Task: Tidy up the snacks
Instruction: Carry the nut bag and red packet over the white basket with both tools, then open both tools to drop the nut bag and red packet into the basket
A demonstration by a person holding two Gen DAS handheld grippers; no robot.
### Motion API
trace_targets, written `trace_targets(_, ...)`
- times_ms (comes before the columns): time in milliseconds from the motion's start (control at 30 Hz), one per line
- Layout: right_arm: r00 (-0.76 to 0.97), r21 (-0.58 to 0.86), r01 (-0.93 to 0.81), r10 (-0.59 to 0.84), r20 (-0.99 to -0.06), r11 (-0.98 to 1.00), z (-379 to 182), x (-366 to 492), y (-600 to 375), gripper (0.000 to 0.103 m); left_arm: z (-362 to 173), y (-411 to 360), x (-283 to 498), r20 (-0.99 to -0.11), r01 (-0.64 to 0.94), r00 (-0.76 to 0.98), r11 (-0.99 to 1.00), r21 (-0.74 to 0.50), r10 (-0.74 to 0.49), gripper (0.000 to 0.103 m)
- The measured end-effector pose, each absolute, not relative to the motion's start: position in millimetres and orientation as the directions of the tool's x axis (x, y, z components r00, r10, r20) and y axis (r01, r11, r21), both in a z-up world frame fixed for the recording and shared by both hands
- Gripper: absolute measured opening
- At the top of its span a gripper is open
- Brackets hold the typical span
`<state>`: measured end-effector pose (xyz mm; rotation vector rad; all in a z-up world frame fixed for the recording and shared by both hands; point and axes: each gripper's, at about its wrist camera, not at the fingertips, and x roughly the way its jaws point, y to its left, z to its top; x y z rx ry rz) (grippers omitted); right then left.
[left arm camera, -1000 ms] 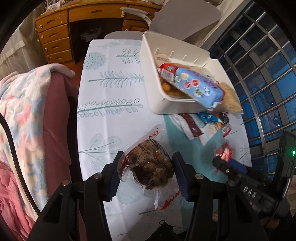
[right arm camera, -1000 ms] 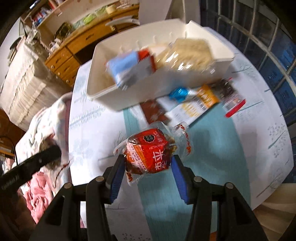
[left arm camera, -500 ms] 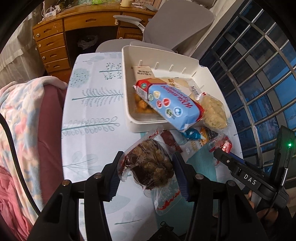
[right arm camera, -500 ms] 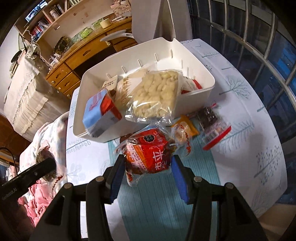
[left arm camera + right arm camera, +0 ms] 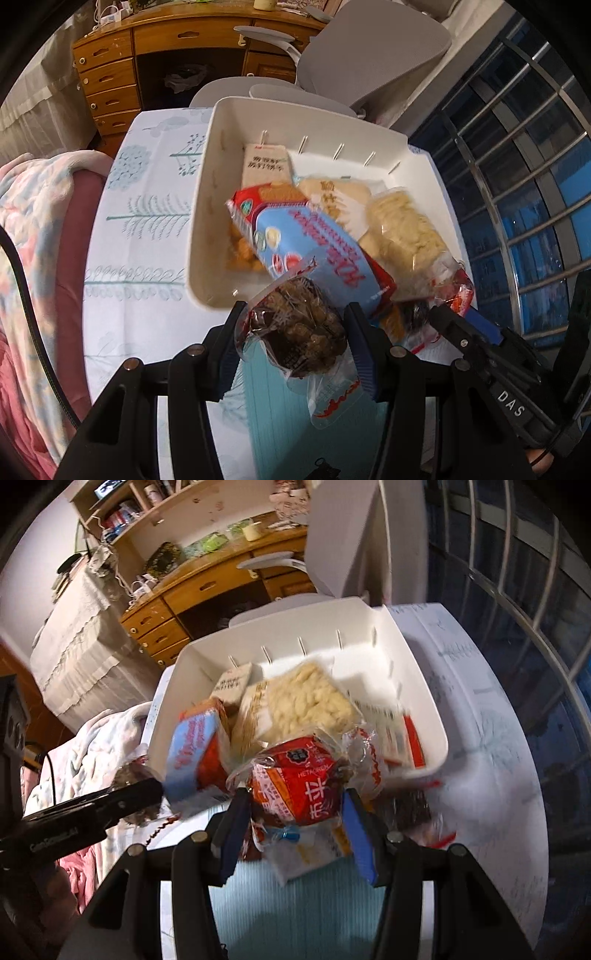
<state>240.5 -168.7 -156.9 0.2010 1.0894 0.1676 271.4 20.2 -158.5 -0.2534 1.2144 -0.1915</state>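
Table (image 5: 147, 229): patterned cloth, carries the bin.
Bin (image 5: 207, 206): white, open-topped, already part filled; lies just ahead of both claws, long side running across their path.
Blue packet (image 5: 317, 254): leans over the bin's near wall.
Left claw (image 5: 295, 332): clenched on a dark snack bag (image 5: 299, 328), near the bin's front rim.
Right claw (image 5: 291, 805): clenched on a red snack bag (image 5: 303, 782), equally near.
Loose packets beneath the red bag: blurred, unreadable.

Both wrist cams look steeply down, close; share white bin (image 5: 207, 206).
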Motion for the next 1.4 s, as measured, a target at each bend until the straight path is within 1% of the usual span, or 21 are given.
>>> trace_targets(167, 0.453, 0.245, -0.067, 0.248, -0.856, 0.967, -161, 260, -183, 0.051, -161, 0, 292, -0.893, -0.018, 0.345, 0.949, -0.314, -0.288, 0.051)
trace_targets(400, 0.458, 0.265, -0.071, 0.268, -0.848, 0.962, -168, 285, -210, 0.051, -166, -30, 326, -0.894, -0.041, 0.369, 0.957, -0.288, -0.253, 0.051)
trace_targets(767, 0.459, 0.313, -0.113, 0.329, -0.825, 0.943, -175, 318, -226, 0.051, -172, -46, 379, -0.898, -0.084, 0.382, 0.960, -0.267, -0.216, 0.051)
trace_targets(900, 0.435, 0.333, -0.110, 0.347, -0.831, 0.937, -178, 327, -228, 0.054, -172, -51, 389, -0.905, -0.096, 0.371, 0.961, -0.259, -0.207, 0.052)
trace_targets(933, 0.429, 0.346, -0.109, 0.358, -0.829, 0.932, -178, 329, -229, 0.054, -172, -52, 390, -0.907, -0.100, 0.365, 0.960, -0.261, -0.209, 0.054)
trace_targets(1000, 0.430, 0.357, -0.097, 0.362, -0.827, 0.929, -176, 330, -232, 0.054, -172, -51, 392, -0.910, -0.107, 0.350, 0.955, -0.275, -0.223, 0.070)
trace_targets(1067, 0.424, 0.355, -0.098, 0.362, -0.830, 0.930, -175, 331, -233, 0.054, -172, -51, 391, -0.912, -0.123, 0.343, 0.952, -0.282, -0.226, 0.077)
trace_targets(1167, 0.409, 0.363, -0.095, 0.369, -0.835, 0.927, -176, 332, -236, 0.055, -171, -51, 388, -0.916, -0.141, 0.328, 0.947, -0.287, -0.229, 0.079)
trace_targets(1233, 0.406, 0.369, -0.088, 0.372, -0.835, 0.925, -176, 331, -238, 0.060, -170, -49, 384, -0.916, -0.154, 0.321, 0.942, -0.299, -0.239, 0.079)
trace_targets(1400, 0.411, 0.378, -0.066, 0.371, -0.833, 0.923, -171, 326, -244, 0.064, -161, -40, 370, -0.908, -0.182, 0.327, 0.925, -0.334, -0.263, 0.080)
